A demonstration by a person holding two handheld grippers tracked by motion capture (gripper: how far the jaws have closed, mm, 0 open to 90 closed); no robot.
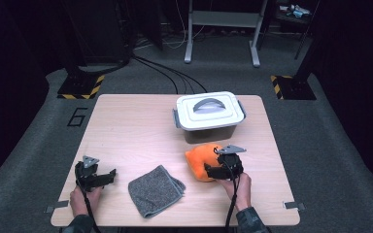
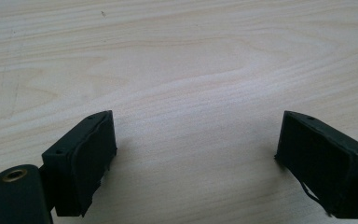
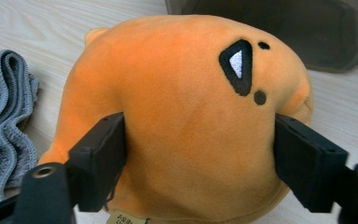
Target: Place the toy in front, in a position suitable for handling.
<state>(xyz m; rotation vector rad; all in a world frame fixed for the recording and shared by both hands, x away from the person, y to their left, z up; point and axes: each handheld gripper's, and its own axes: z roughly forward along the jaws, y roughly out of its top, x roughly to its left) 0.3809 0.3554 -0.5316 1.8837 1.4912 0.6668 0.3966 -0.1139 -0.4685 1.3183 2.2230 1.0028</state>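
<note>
The right gripper [image 1: 212, 167] has its fingers [image 3: 100, 158] on both sides of the orange plush toy [image 1: 200, 158]. In the right gripper view the two black pads press into the soft fabric at the left and right flank, so the toy is pinched between them. The toy lies on the worktop [image 1: 136, 126], just in front of the dark storage box [image 1: 209, 127] with the white lid [image 1: 209, 110], and the grey folded cloth [image 1: 154, 189] lies near it on the left.

To do this grasp well, I think the fingers should squeeze a little more, because the plush is soft and gives way under the pads. The grip sits low on the body, which is good; a grip too high could let the toy slip out. It seems wise to lift it straight up and slowly, away from the box wall. The lid is on the box, so if the toy must go inside, the lid has to come off first.

The left gripper [image 1: 108, 175] rests over bare wood at the left, with its fingers [image 2: 81, 161] spread wide and nothing between them.

The worktop is light wood with a fine grain. Around it there is a grey carpet floor [image 1: 320, 145], dark curtains, some black cables [image 1: 170, 75], and a metal frame [image 1: 223, 29] behind.
</note>
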